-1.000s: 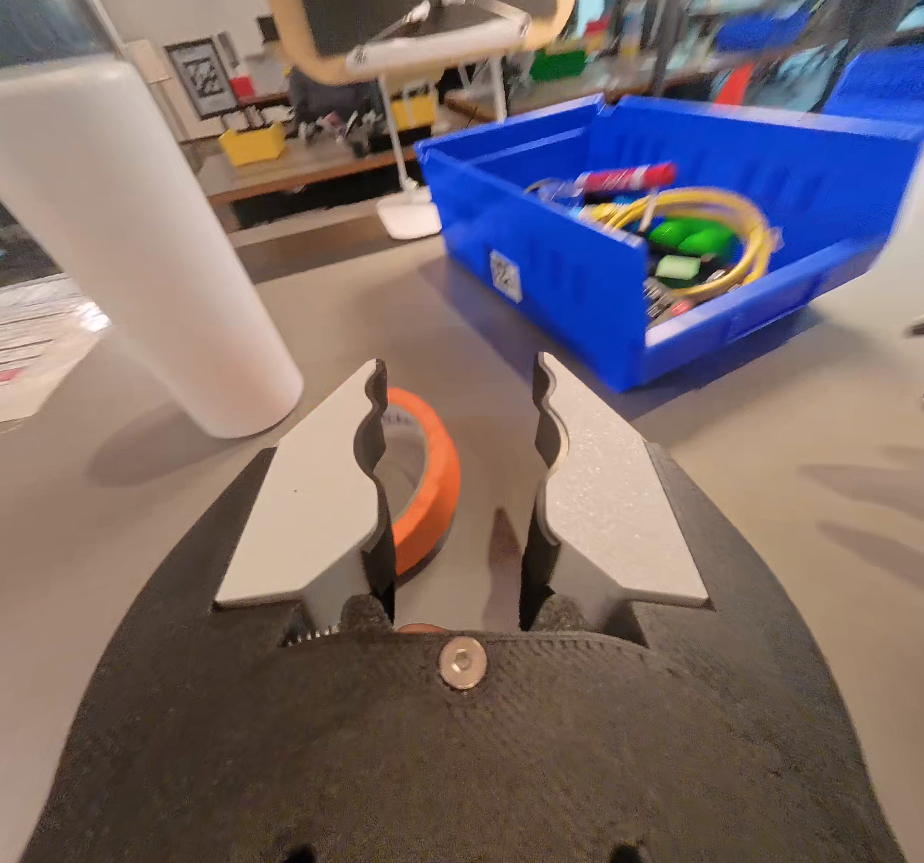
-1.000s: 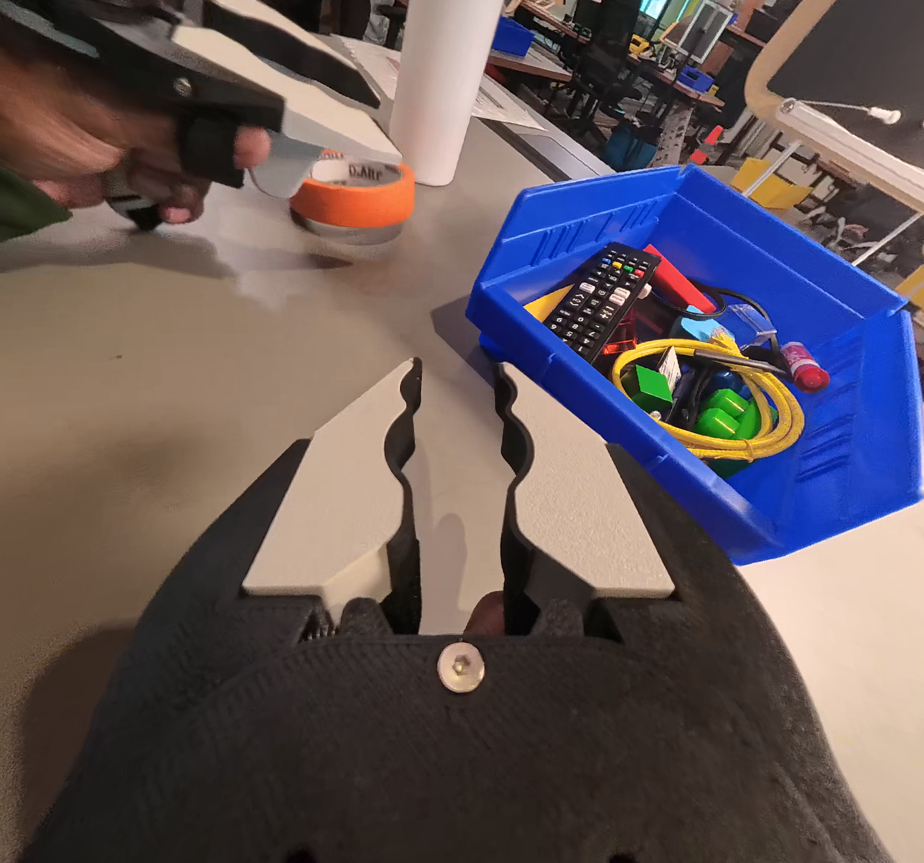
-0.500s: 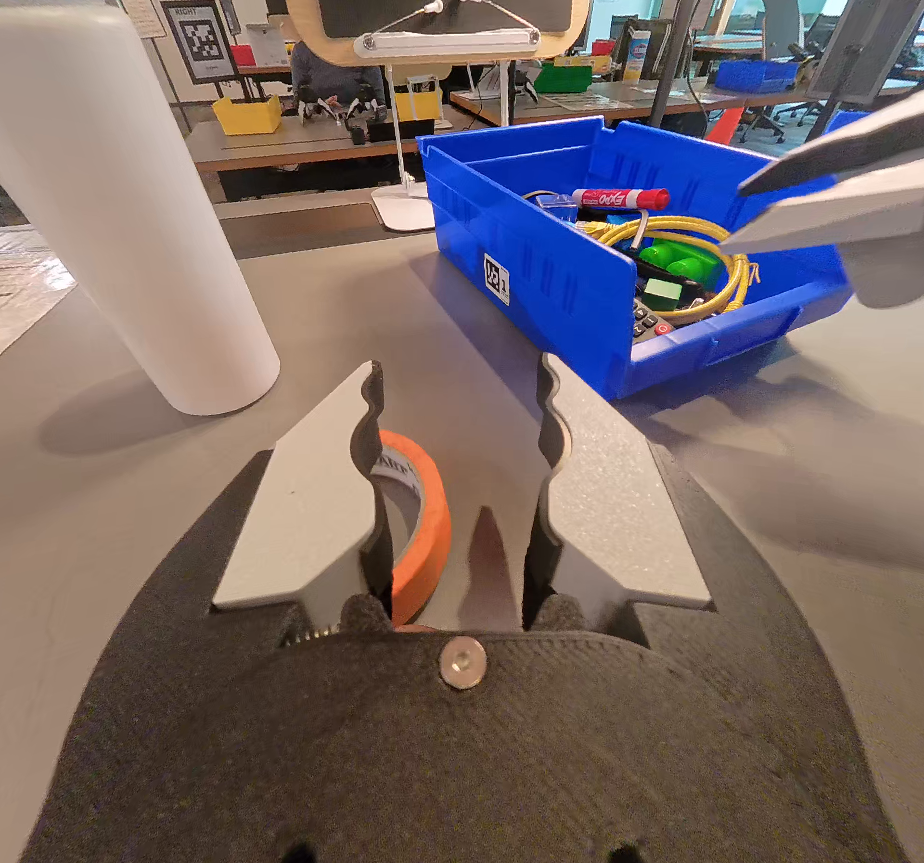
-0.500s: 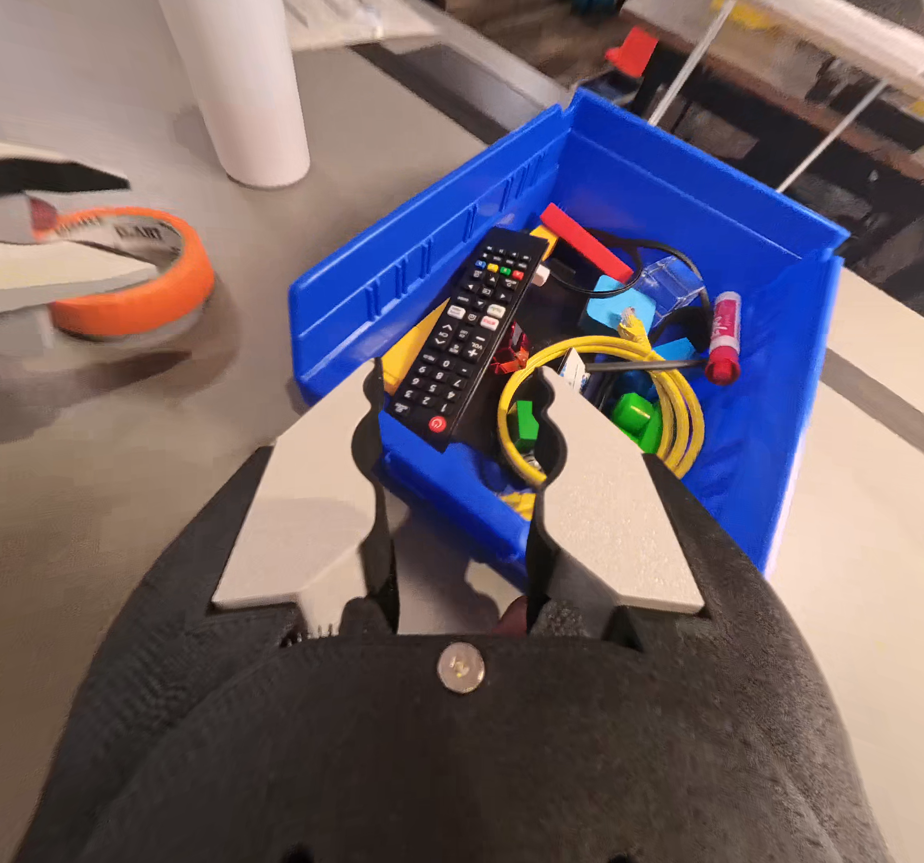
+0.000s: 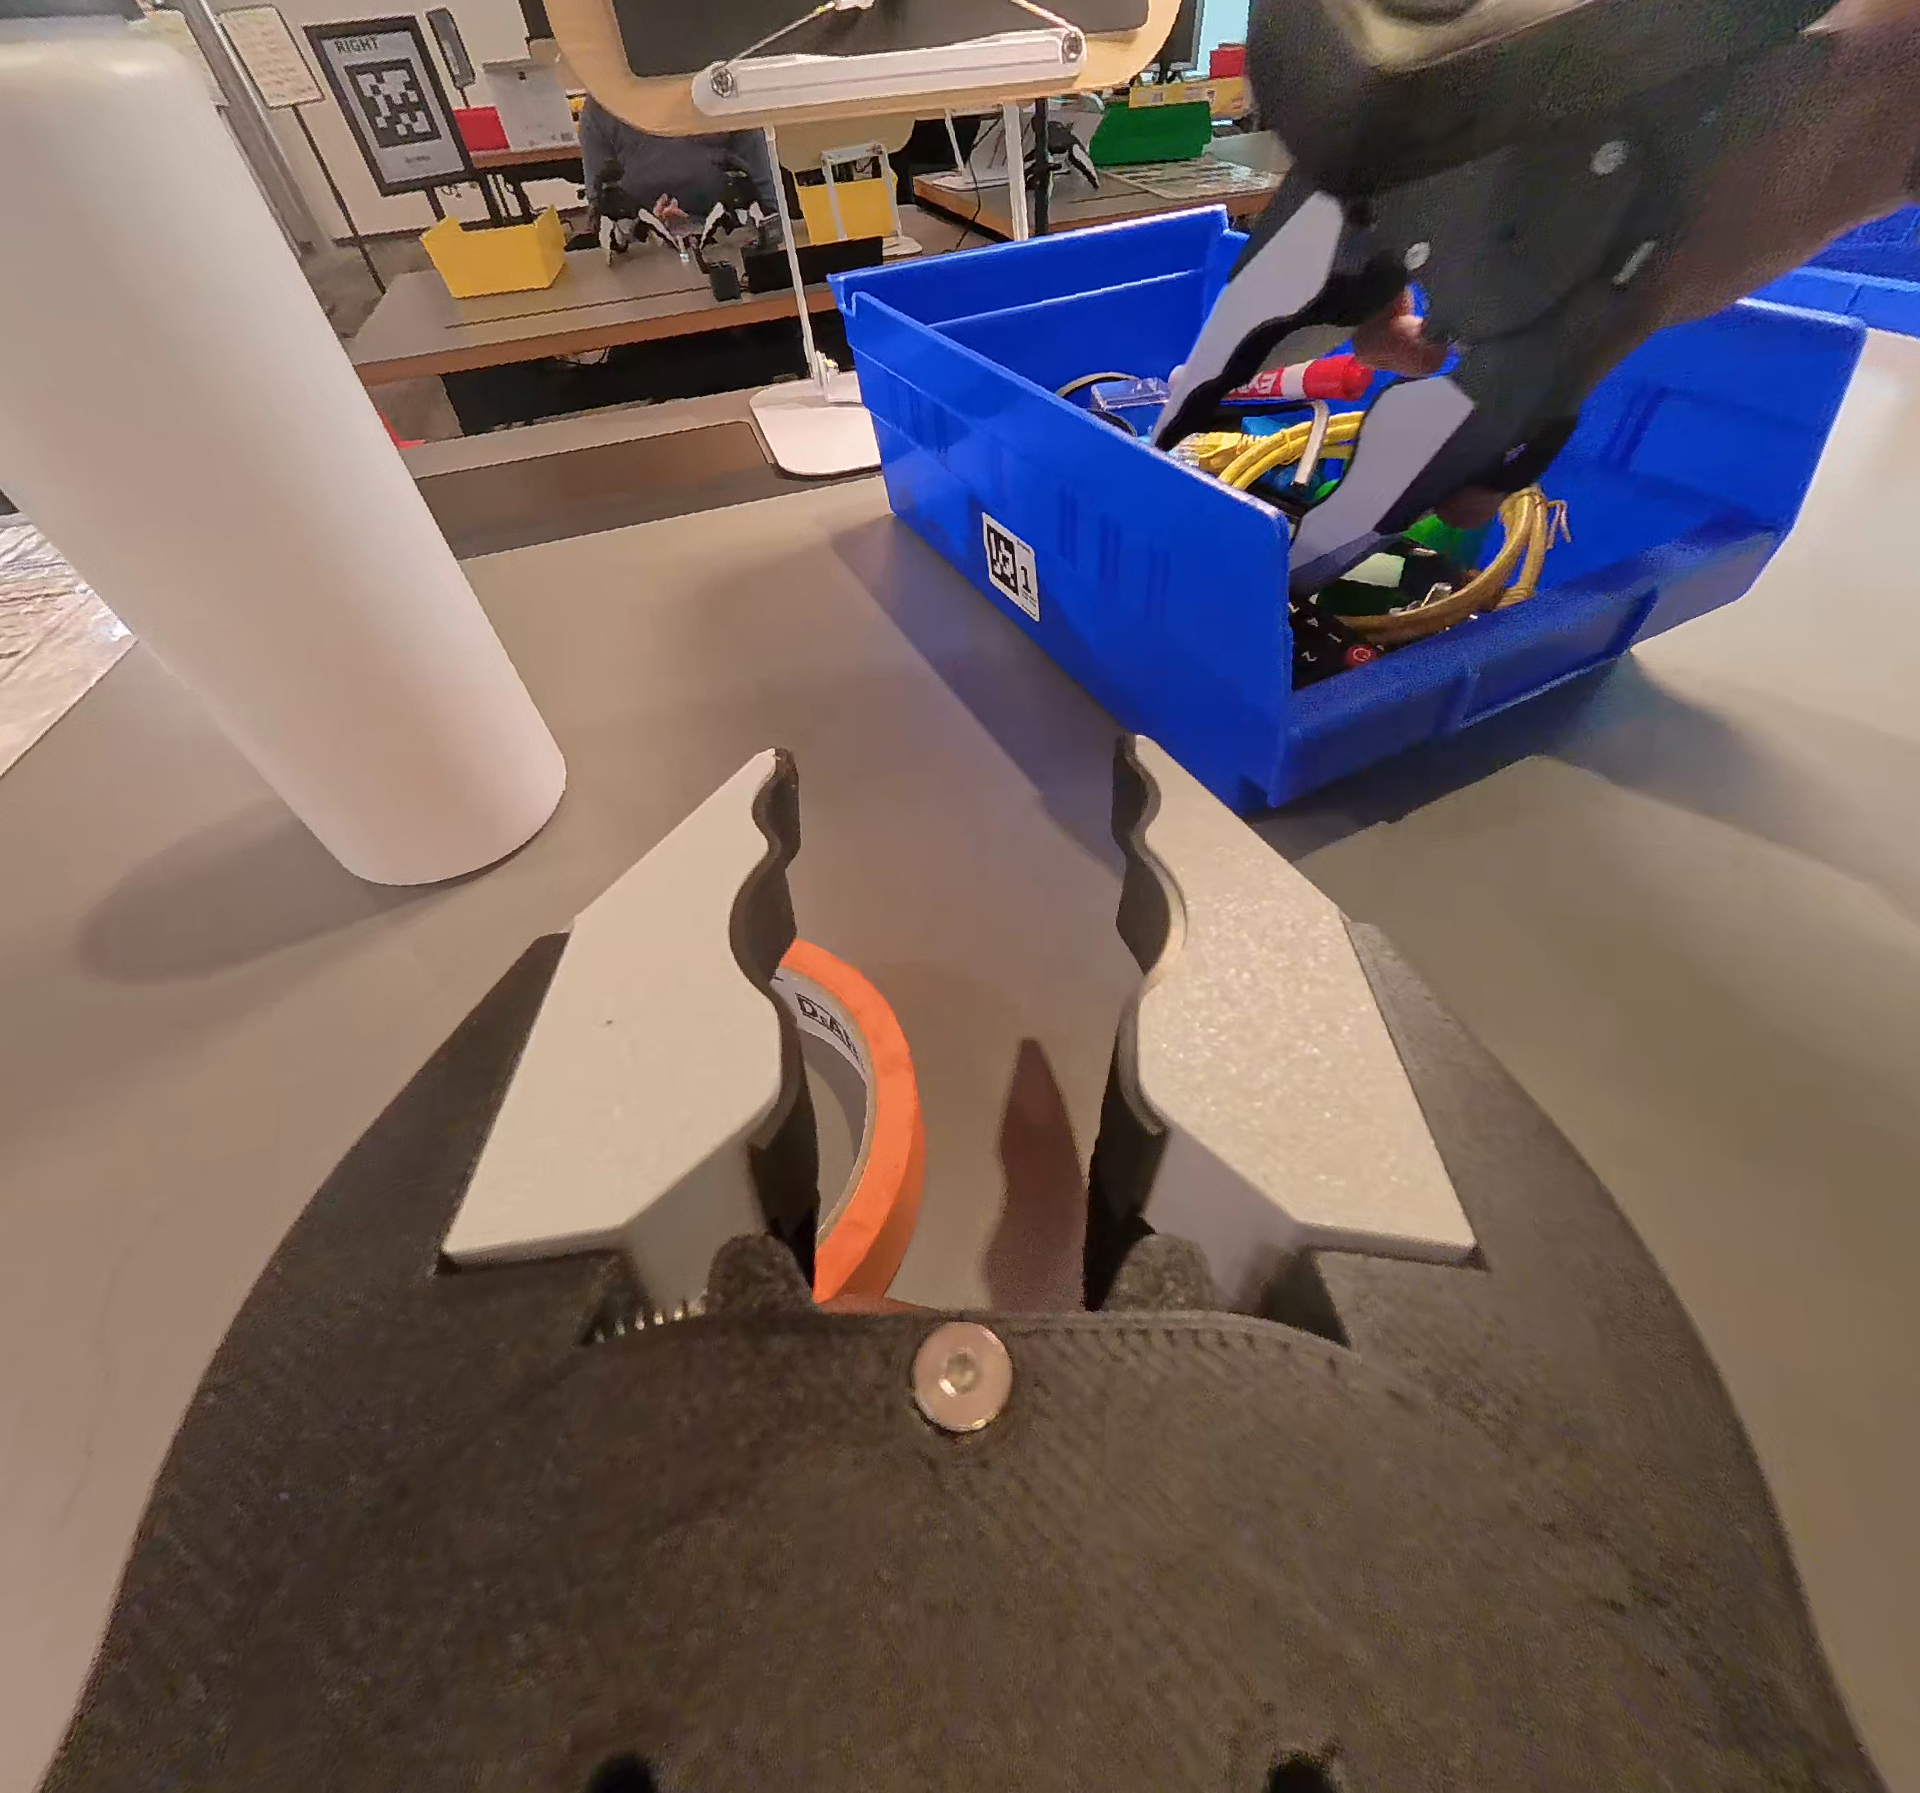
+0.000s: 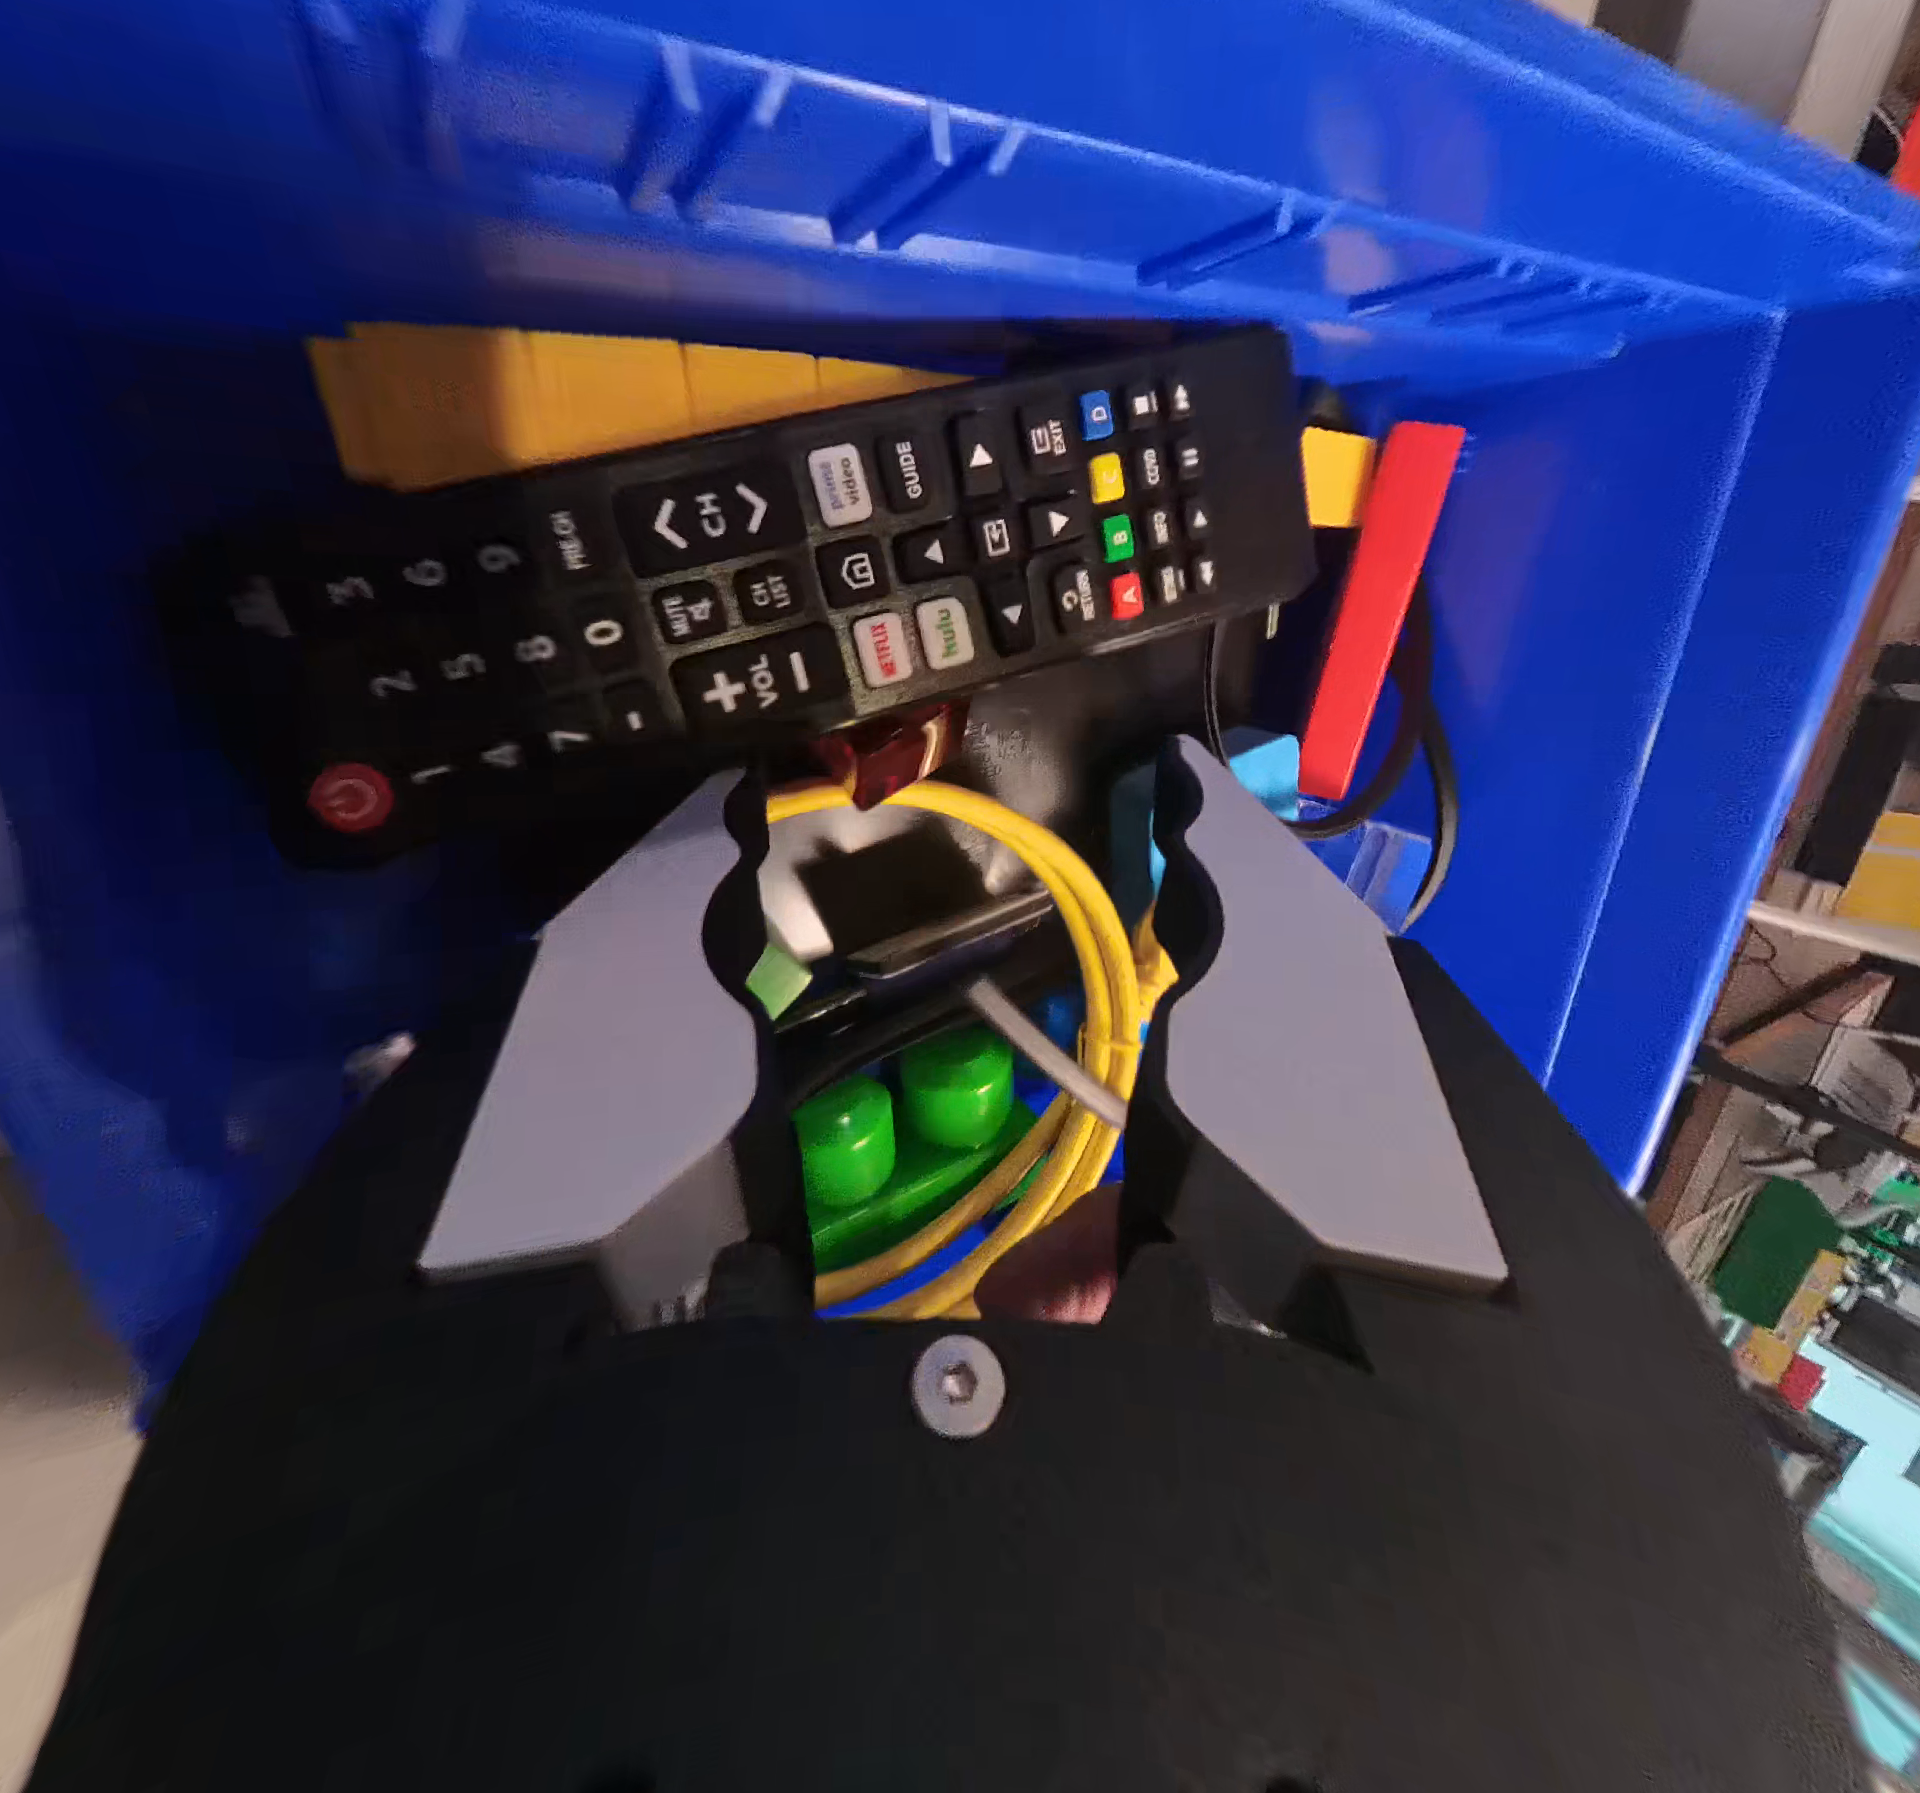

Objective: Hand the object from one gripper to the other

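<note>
My left gripper (image 5: 951, 756) is open, low over the grey table (image 5: 1558, 1016). An orange tape roll (image 5: 883, 1099) lies on the table under it, mostly hidden behind the left finger. My right gripper (image 6: 954, 772) is open and points down into the blue bin (image 6: 935, 133), its fingers on either side of a yellow cable loop (image 6: 1091, 964) above a green brick (image 6: 904, 1120). A black remote (image 6: 831, 548) lies just beyond the fingertips. The left wrist view shows the right gripper (image 5: 1231, 502) dipping into the bin (image 5: 1143, 580) from the upper right.
A tall white cylinder (image 5: 208, 444) stands on the table to the left of the tape. The bin also holds a red bar (image 6: 1371, 600), a red marker (image 5: 1320, 380) and yellow blocks (image 6: 582, 403). A lamp base (image 5: 821, 434) stands behind the bin. There is about 20 cm between the tips of the two grippers. From my right tips it is roughly 4 cm to the black remote (image 6: 831, 548); from my left, 15 cm. The green brick (image 6: 904, 1120) lies around 8 cm away from my right fingertips.
My right gripper has swung from above the table over the bin and down among its contents, opening wider. My left gripper has stayed open over the tape, which lies nearer its base.
</note>
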